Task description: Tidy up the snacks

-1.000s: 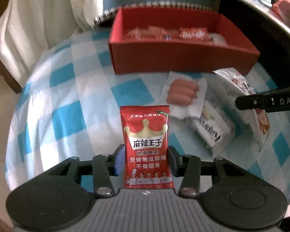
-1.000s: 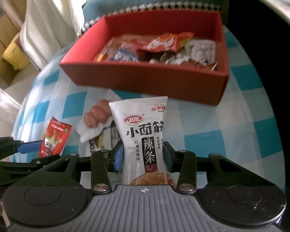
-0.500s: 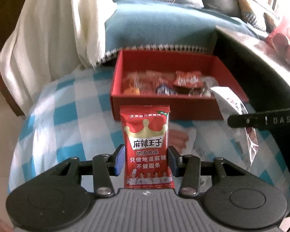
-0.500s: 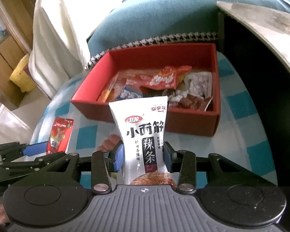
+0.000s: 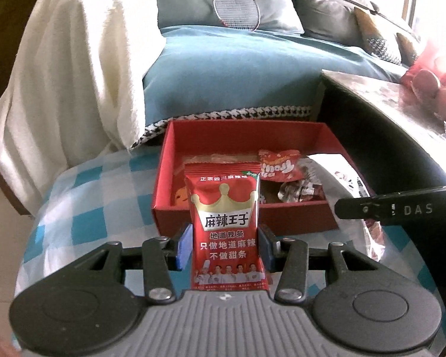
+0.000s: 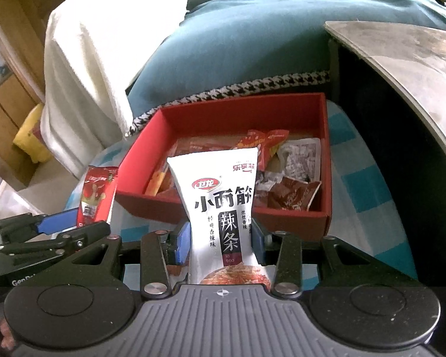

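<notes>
- Cream-white blanket (image 5: 74,68) hung over a seat at the far left, beyond the left edge of the blue-and-white checked cloth (image 5: 83,208) that covered the surface.
- Left gripper (image 5: 225,245) had its blue-padded fingers (image 5: 183,247) clamped on the sides of a red snack packet (image 5: 225,223), which stood upright between them, a gold crown and white Chinese lettering on its face, held clear of the checked cloth.
- In the right wrist view the same red packet (image 6: 97,195) showed off to the left, pinched in the left gripper's blue pads above the cloth's left edge.
- Red cardboard box (image 5: 246,217) sat open on the checked cloth towards its far edge, just beyond both held packets; inside lay several loose snacks, among them a red-and-white wrapper (image 5: 279,165) and a dark reddish-brown pouch (image 6: 294,195) against the box's right wall.
- Right gripper (image 6: 221,244) had its fingers (image 6: 183,245) pressed on the lower sides of a white snack packet (image 6: 220,208) with black Chinese lettering, upright between them and in front of the box's near wall.
- Teal cushion (image 6: 238,50) with a houndstooth trim rose behind the box's far wall, and a badminton racket (image 5: 236,9) rested against the pillows further back.
- Dark table (image 6: 401,68) with a pale worn top stood to the right of the box, past the cloth's right edge.
</notes>
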{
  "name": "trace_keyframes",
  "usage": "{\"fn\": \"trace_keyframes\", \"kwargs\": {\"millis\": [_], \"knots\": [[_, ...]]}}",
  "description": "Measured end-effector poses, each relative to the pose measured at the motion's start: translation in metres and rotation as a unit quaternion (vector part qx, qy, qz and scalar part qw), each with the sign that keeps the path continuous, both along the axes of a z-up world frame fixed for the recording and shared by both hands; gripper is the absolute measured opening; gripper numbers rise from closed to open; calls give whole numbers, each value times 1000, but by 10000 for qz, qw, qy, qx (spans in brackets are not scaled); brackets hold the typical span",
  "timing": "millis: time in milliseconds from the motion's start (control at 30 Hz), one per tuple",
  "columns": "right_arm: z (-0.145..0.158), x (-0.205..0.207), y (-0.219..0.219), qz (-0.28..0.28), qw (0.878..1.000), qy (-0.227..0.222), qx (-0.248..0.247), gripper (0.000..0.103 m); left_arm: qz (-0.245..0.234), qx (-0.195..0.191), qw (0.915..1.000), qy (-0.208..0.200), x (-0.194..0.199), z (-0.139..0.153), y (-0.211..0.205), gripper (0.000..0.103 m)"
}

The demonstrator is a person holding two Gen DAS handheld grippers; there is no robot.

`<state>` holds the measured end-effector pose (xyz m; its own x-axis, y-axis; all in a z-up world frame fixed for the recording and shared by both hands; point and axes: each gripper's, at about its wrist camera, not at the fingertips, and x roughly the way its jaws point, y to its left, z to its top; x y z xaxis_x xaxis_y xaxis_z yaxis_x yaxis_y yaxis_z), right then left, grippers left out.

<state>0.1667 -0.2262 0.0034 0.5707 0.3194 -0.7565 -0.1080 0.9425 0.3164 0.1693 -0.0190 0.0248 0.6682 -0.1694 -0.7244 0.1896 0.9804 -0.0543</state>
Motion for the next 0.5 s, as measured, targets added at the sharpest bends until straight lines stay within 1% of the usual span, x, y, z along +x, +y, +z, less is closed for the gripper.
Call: {"fn": "trace_keyframes", "kwargs": {"millis": [500], "knots": [[0, 11, 9, 47, 10000, 3, -14, 49, -26, 98, 9999, -87, 13, 2, -6, 40]]}}
